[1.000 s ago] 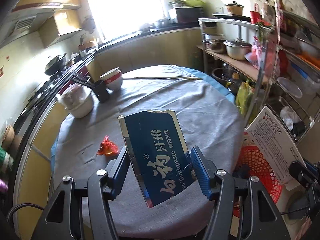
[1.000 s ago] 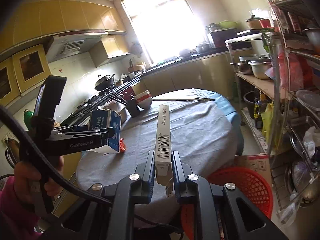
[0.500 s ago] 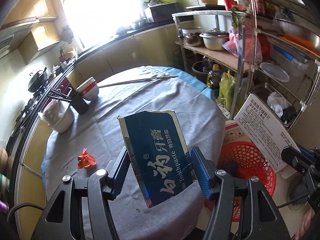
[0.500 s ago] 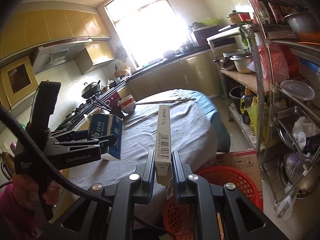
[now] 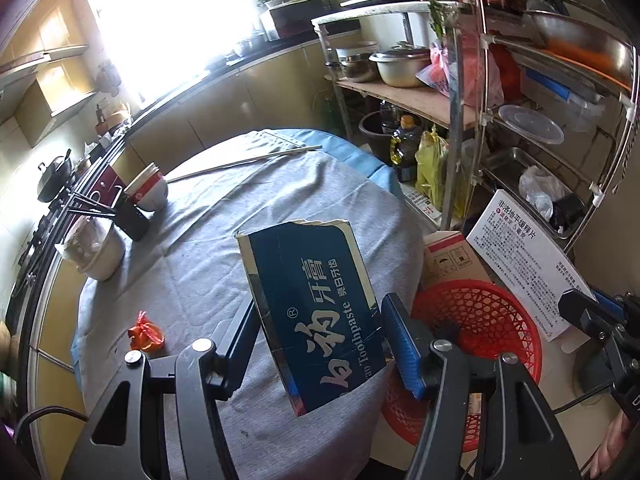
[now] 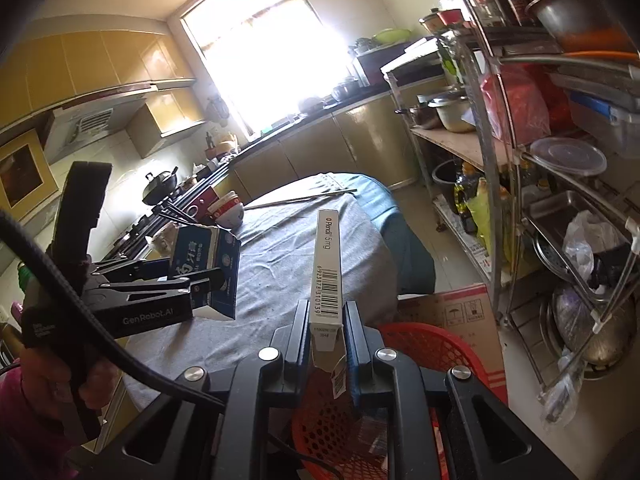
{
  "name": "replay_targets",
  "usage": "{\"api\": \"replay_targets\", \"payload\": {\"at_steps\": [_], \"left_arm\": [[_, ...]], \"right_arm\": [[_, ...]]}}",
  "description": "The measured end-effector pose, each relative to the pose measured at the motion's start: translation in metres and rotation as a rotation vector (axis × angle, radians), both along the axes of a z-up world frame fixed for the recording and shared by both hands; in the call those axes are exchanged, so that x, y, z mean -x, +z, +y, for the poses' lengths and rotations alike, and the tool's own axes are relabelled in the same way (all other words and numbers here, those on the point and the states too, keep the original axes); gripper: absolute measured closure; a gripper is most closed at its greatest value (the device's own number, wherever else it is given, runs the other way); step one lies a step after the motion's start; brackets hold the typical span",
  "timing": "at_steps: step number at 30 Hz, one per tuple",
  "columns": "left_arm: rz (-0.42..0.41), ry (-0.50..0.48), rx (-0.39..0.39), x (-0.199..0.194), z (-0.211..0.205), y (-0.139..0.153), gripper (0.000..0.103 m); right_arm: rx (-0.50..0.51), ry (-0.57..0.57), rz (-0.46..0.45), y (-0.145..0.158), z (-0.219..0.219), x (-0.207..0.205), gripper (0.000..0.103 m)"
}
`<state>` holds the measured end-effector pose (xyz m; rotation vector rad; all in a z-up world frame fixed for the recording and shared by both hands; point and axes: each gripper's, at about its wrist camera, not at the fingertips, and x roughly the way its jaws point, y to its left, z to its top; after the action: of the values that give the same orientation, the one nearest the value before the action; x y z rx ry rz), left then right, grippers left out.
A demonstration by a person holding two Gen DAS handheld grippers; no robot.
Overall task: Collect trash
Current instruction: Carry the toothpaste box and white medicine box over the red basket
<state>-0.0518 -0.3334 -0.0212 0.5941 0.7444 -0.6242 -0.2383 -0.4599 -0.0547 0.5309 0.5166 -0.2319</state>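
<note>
Both my hands have swung off the table (image 5: 224, 216) toward the red basket (image 5: 492, 320). My left gripper (image 5: 320, 344) pinches the toothpaste box (image 5: 316, 312); my right gripper (image 6: 327, 344) clamps the medicine box (image 6: 327, 268), above the basket. Dropping comes next, I judge.

Sunlit window (image 6: 264, 52), yellow cabinets (image 6: 100, 56), metal shelving (image 5: 472, 92) beside round clothed table (image 5: 224, 232).

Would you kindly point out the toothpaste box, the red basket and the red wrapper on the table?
toothpaste box (image 5: 316, 312): left wrist view, on its blue printed face.
red basket (image 5: 476, 320): left wrist view, on its mesh wall.
red wrapper (image 5: 145, 332): left wrist view, on its crumpled middle.
</note>
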Motion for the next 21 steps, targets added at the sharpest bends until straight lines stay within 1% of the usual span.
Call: {"api": "replay_targets", "payload": {"at_steps": [13,21], "left_arm": [[0.033,-0.081,-0.039,0.019,-0.041,-0.018,0.040],[0.066,-0.113,-0.056,0.027,-0.059,-0.028,0.040]], "right_arm": [[-0.044,-0.058,0.053,-0.018,-0.030,0.023,0.086],[-0.074,-0.076,0.079,-0.026,-0.040,0.031,0.086]]}}
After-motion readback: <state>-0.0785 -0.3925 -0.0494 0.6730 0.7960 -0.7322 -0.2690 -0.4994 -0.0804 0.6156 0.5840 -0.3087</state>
